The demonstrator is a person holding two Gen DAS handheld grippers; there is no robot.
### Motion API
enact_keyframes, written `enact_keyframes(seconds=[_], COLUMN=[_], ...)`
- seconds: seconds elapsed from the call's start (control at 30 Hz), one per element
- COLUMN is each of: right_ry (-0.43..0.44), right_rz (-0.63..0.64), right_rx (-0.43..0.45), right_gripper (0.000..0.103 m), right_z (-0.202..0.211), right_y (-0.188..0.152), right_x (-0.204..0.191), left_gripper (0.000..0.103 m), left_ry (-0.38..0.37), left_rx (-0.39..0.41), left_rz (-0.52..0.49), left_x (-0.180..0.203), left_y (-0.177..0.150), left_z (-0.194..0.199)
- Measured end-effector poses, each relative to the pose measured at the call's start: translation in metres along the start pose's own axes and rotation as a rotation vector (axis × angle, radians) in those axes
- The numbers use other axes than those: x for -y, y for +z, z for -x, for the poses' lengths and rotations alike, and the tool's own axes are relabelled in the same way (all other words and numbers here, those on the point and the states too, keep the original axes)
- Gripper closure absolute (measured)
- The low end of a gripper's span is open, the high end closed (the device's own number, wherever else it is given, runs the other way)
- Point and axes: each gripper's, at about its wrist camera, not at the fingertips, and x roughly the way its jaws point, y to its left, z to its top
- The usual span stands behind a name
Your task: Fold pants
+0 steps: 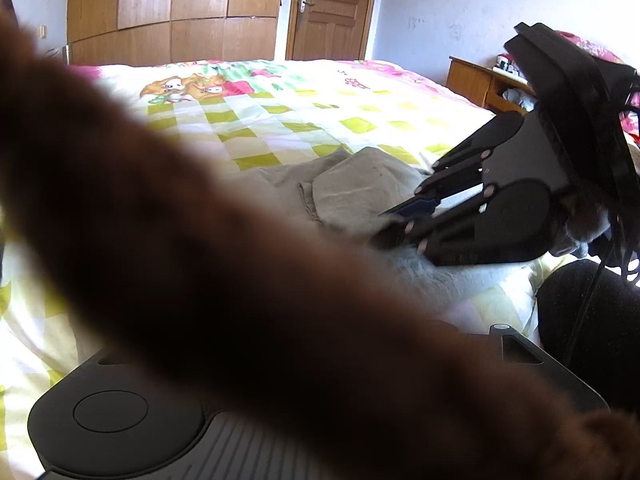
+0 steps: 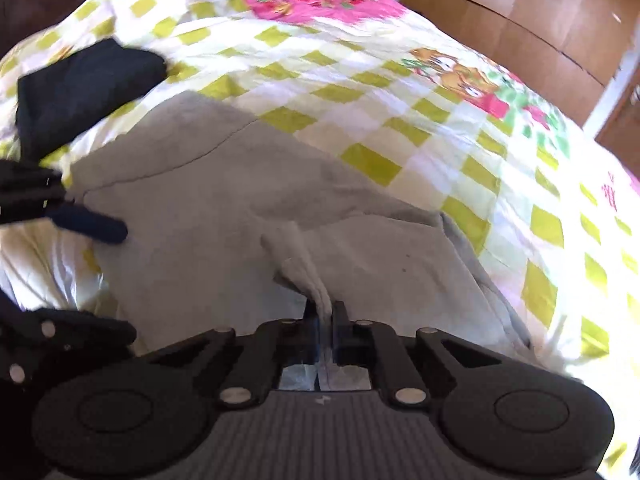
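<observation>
Pants, grey, lay spread on the checked bedspread. Your right gripper was pinched tight on a raised fold of that cloth at the near edge. Your left gripper showed one blue-tipped finger touching the pants' left side; whether it was clamped, you could not tell, since a brown blur covered its own camera. Dark folded garment sat beyond.
</observation>
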Motion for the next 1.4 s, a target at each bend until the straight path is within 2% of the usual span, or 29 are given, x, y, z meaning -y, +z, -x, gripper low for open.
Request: enact_keyframes(seconds=[0.07,0.2,0.3,0.37,0.47,0.53,0.6,0.63,0.77,0.87,0.93,1.0,1.1,1.2,1.23,1.33,1.4], right_ry=[-0.002,-0.044,-0.078,-0.102,-0.079,-0.098,-0.082,-0.068,-0.083,-0.065,-0.020,0.062,0.137,0.201,0.211,0.201,0.171], right_rz=[-0.028,0.092,0.216,0.276,0.260,0.255,0.142,0.072,-0.079,-0.112,-0.105,-0.087,-0.017,-0.037,-0.046,-0.066,-0.084], right_rx=[0.001,-0.001,0.025,0.020,0.022,0.027,0.013,0.019,0.142,0.264,0.348,0.382,0.322,0.169,0.148,0.161,0.214], right_gripper=[0.081,0.078,0.066,0.063,0.063,0.064,0.084,0.084,0.084,0.084,0.084,0.084,0.084,0.084,0.084,0.084,0.084], right_z=[-0.001,-0.012,-0.017,-0.023,-0.021,-0.021,-0.018,-0.013,0.028,0.062,0.078,0.078,0.041,-0.007,-0.013,-0.009,0.004], right_y=[0.000,-0.001,-0.006,-0.008,-0.007,-0.007,-0.002,0.002,0.030,0.057,0.068,0.070,0.055,0.037,0.032,0.034,0.047], right_x=[0.000,-0.022,-0.043,-0.051,-0.049,-0.047,-0.033,-0.024,0.000,0.003,-0.006,-0.022,-0.060,-0.080,-0.082,-0.074,-0.066], left_gripper=[0.031,0.031,0.031,0.031,0.031,0.031,0.031,0.031,0.031,0.031,0.031,0.031,0.031,0.031,0.031,0.031,0.031], left_ry=[-0.004,-0.014,-0.009,-0.004,-0.007,-0.007,-0.007,-0.011,0.001,0.031,0.045,0.069,0.099,0.136,0.144,0.147,0.146], left_rx=[0.005,0.027,0.033,0.036,0.037,0.039,0.044,0.046,0.068,0.099,0.119,0.134,0.134,0.086,0.065,0.021,0.018], left_rz=[0.007,0.004,-0.004,-0.003,0.008,0.007,0.004,0.004,-0.021,-0.013,0.005,0.014,0.040,0.078,0.091,0.113,0.100], left_x=[-0.001,0.000,0.000,-0.001,-0.002,-0.001,-0.001,-0.001,0.001,-0.002,-0.007,-0.012,-0.023,-0.035,-0.038,-0.042,-0.040], left_y=[0.000,0.003,0.004,0.004,0.004,0.004,0.005,0.006,0.012,0.021,0.026,0.030,0.027,0.012,0.006,-0.009,-0.013], left_z=[0.000,0.003,0.002,0.001,0.001,0.002,0.002,0.002,-0.003,-0.004,-0.001,0.004,0.012,0.014,0.014,0.020,0.024])
